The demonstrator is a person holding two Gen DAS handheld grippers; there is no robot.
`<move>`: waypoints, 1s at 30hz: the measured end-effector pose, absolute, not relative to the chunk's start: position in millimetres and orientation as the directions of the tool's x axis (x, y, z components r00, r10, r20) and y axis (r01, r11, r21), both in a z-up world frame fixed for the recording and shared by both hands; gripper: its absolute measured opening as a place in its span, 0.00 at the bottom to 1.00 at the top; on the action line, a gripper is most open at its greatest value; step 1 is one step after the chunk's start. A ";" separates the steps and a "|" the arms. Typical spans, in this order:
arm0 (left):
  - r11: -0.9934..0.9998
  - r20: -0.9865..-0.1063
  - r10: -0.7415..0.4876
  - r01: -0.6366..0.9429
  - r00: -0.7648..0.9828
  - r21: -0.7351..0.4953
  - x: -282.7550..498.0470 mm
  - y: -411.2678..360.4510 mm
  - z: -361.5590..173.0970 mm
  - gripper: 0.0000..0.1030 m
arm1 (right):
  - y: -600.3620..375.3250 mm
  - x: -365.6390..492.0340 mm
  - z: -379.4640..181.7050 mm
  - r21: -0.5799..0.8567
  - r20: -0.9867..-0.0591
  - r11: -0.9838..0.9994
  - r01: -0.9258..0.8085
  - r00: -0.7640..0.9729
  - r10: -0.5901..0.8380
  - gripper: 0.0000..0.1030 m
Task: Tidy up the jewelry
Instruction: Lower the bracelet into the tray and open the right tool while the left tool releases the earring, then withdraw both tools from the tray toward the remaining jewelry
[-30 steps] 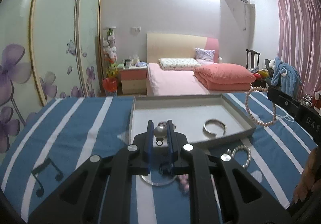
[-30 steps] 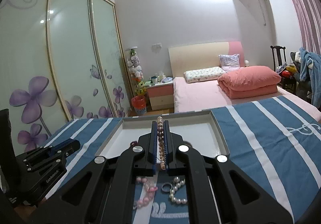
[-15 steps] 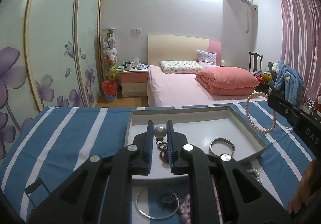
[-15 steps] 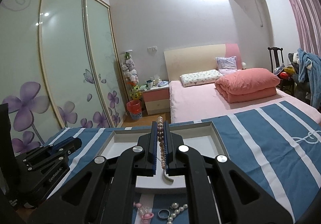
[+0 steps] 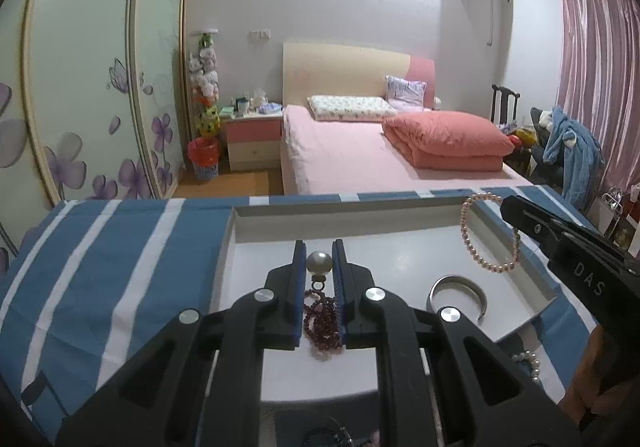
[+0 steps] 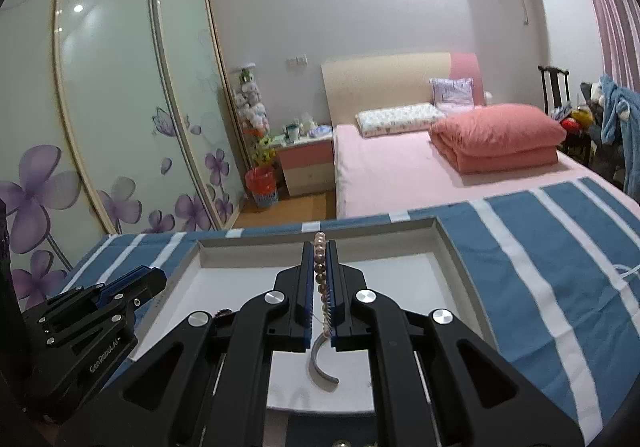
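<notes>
Over the shallow white tray (image 5: 404, 207) on the blue-and-white striped surface (image 5: 120, 247), both claws carry jewelry. Left claw (image 5: 319, 259): clenched on the large grey bead (image 5: 319, 262) of a dark red bead strand (image 5: 322, 323), which hangs between the fingers down to the tray floor. Right claw (image 6: 319, 247): clenched on a pearl bracelet (image 5: 486, 235) (its loop hangs clear above the tray). A silver bangle (image 5: 458, 297) lies in the tray just beside the left claw.
</notes>
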State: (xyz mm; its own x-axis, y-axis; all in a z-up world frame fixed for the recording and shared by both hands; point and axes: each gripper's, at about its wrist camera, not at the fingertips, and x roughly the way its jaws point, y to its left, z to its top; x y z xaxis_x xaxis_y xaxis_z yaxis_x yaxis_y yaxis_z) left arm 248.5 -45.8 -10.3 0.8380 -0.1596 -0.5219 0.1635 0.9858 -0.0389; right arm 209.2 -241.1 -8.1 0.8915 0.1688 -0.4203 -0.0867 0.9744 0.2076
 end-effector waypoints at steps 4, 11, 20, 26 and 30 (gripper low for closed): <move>0.985 -0.550 -0.165 0.170 0.819 -0.041 262.1 -50.1 -20.1 0.13 | -242.7 219.6 -18.7 0.230 -0.456 0.970 -0.075 0.873 0.176 0.06; 0.985 -0.578 -0.167 0.161 0.799 -0.061 270.9 -49.7 -31.2 0.24 | -242.1 226.4 -27.1 0.246 -0.504 0.967 -0.068 0.843 0.187 0.09; 0.992 -0.544 -0.125 0.088 0.830 -0.094 255.0 -14.9 -11.4 0.34 | -264.8 212.9 -14.1 0.272 -0.474 0.962 -0.030 0.866 0.161 0.39; 0.994 -0.536 -0.097 0.055 0.839 -0.094 238.2 -0.7 -2.6 0.35 | -269.2 200.6 -9.5 0.272 -0.471 0.962 -0.020 0.869 0.151 0.39; 0.994 -0.538 -0.095 0.055 0.837 -0.090 225.0 4.2 -2.0 0.37 | -270.0 192.5 -9.1 0.259 -0.475 0.966 -0.024 0.867 0.149 0.39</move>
